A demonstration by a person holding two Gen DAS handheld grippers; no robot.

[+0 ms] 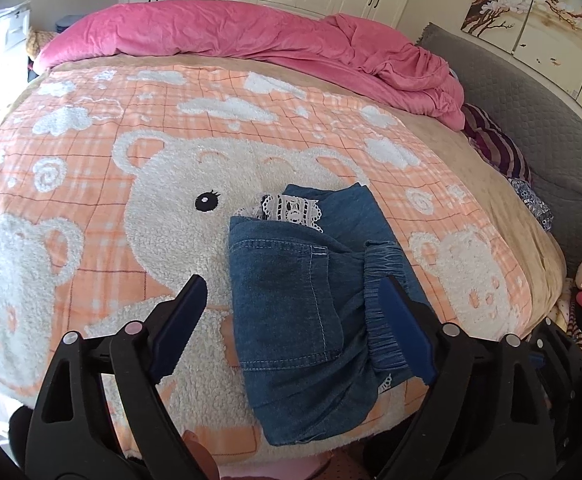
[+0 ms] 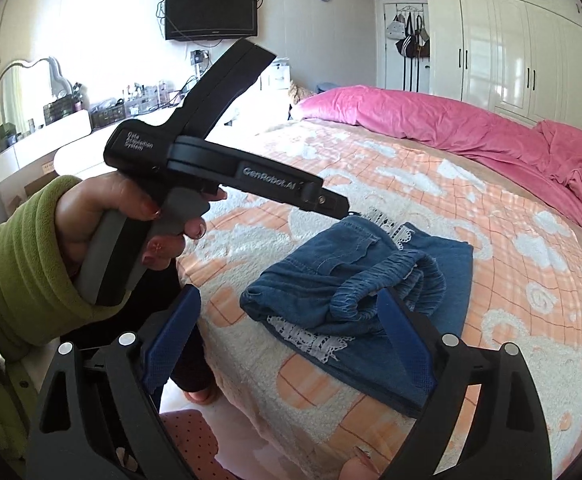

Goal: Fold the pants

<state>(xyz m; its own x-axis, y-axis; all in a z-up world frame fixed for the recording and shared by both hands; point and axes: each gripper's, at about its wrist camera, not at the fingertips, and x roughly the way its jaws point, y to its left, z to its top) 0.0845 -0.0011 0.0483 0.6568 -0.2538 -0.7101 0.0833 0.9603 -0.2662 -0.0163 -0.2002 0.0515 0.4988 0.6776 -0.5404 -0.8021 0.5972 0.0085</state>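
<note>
The blue denim pants (image 1: 287, 312) lie folded into a small bundle on the bear-print blanket (image 1: 91, 152), with white lace trim showing at the far end and the elastic waistband bunched on the right. My left gripper (image 1: 294, 284) hovers over them, open wide: its left finger is above the blanket and its right finger is by the waistband. In the right wrist view the pants (image 2: 435, 264) sit near the bed's front edge. My right gripper (image 2: 289, 292) is open just short of the bundle. A hand (image 2: 131, 216) in a green sleeve holds the left gripper (image 2: 341, 206) above the pants' far end.
A pink duvet (image 1: 251, 36) is heaped along the far side of the bed. Striped clothes (image 1: 495, 144) and a grey padded headboard (image 1: 531, 120) are at the right. White wardrobes (image 2: 531, 60), a dressing table (image 2: 51, 136) and a wall TV (image 2: 211, 10) ring the room.
</note>
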